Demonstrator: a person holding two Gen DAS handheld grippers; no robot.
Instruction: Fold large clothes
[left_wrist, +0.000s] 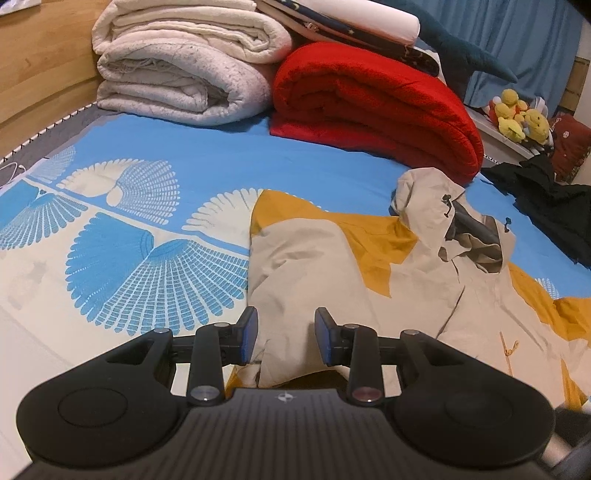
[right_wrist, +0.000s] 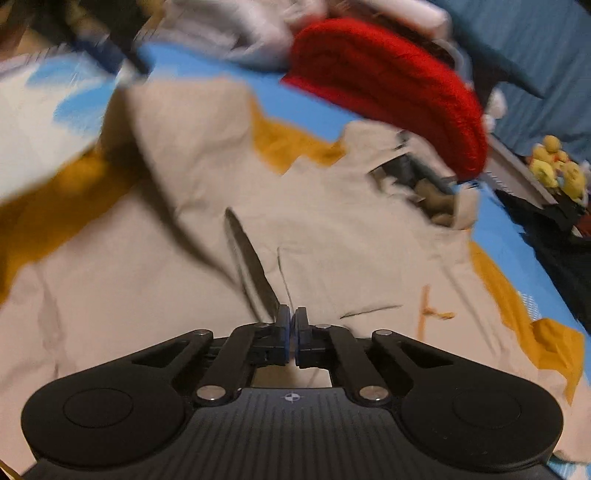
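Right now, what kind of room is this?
Most likely a bedroom. A bed sheet with a blue and white pattern is spread out under a beige and yellow jacket, folded blankets are stacked at the far end, and yellow plush toys sit nearby.

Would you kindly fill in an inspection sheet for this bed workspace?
Surface: blue-and-white patterned bedsheet.
Job's things: beige-and-mustard hooded jacket, spread flat.
Clutter: folded white blankets; folded red blanket; black garment; yellow plush toys.
Grippers: left gripper part open around a jacket fold; right gripper shut over the jacket; whether it pinches fabric is unclear.
Cables: nothing seen.
Surroundings: wooden headboard; blue curtain.
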